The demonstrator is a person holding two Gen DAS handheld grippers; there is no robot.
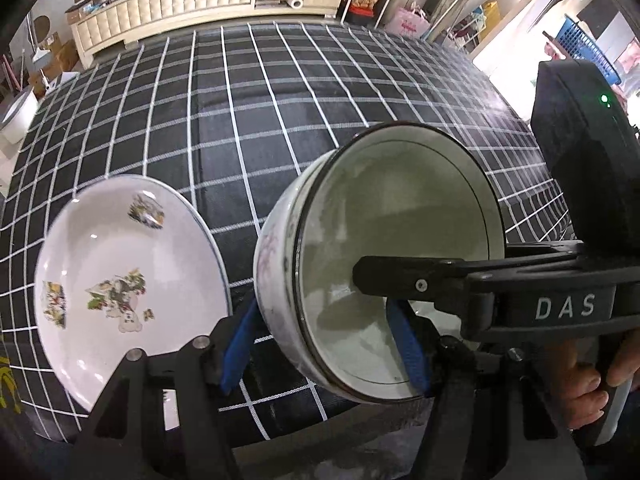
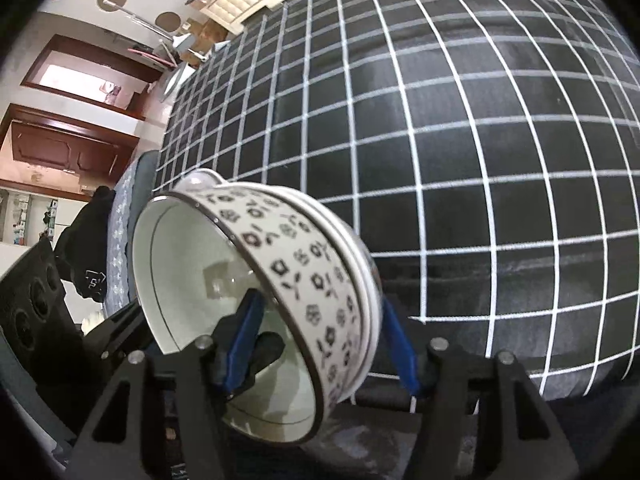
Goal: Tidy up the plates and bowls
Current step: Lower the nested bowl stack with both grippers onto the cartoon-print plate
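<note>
My left gripper [image 1: 324,344] was clamped on the wall of a white bowl [image 1: 396,264] with a faint pink floral pattern outside and a dark rim. One blue pad [image 1: 408,344] sat inside the bowl and the other outside against its wall. The bowl was tipped on its side, its mouth facing right, held above the near edge of the table [image 1: 280,92], which was covered in a black cloth with a white grid. In the same view my right gripper [image 1: 384,276] reached in from the right with a black finger inside the bowl's mouth, and a hand [image 1: 592,396] showed on its handle at the lower right.

From the right wrist view, my right gripper [image 2: 320,344] was closed on what looked like two nested bowls: an outer white one and an inner patterned bowl [image 2: 304,272] with black flower marks and a dark rim. One blue pad [image 2: 244,332] was inside the patterned bowl, the other outside the outer wall. I could not tell exactly how these bowls matched the one seen from the left wrist.

A white plate [image 1: 128,280] with colourful printed decoration lay on the cloth near the near left corner of the table, just beside the held bowl and apart from it.
</note>
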